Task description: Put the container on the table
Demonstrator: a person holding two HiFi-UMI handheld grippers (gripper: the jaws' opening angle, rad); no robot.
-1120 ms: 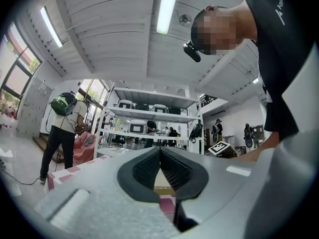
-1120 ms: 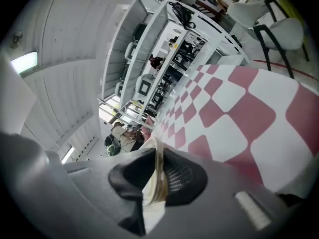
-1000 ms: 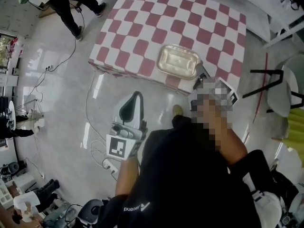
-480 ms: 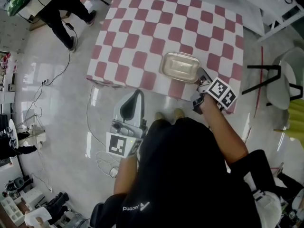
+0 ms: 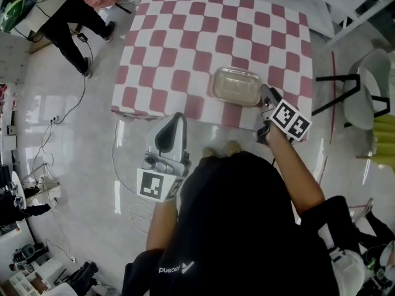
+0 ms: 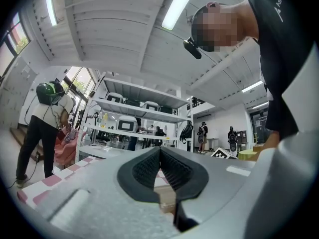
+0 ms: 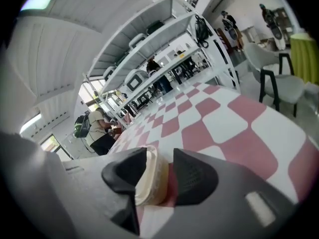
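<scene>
Head view: the lidded, translucent container [image 5: 236, 86] sits on the checkered surface [image 5: 185, 48] near its front edge. The right tongs [image 5: 266, 97] are at its right end and the left tongs [image 5: 171, 133] hang over the floor [image 5: 92, 122]

Left gripper view: the left tongs [image 6: 160, 156] are closed, pads meeting on nothing

Right gripper view: the right tongs [image 7: 160, 158] are opening, with the container's [image 7: 148, 183] end wall between the pads and a gap beside one. It looks like light, thin, smooth plastic that flexes, so that end rim seems the best hold

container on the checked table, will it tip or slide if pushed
The container looks like thin translucent plastic, so probably light and a bit flexible. Low and wide, it seems unlikely to tip. On the smooth table it would likely slide.
</scene>
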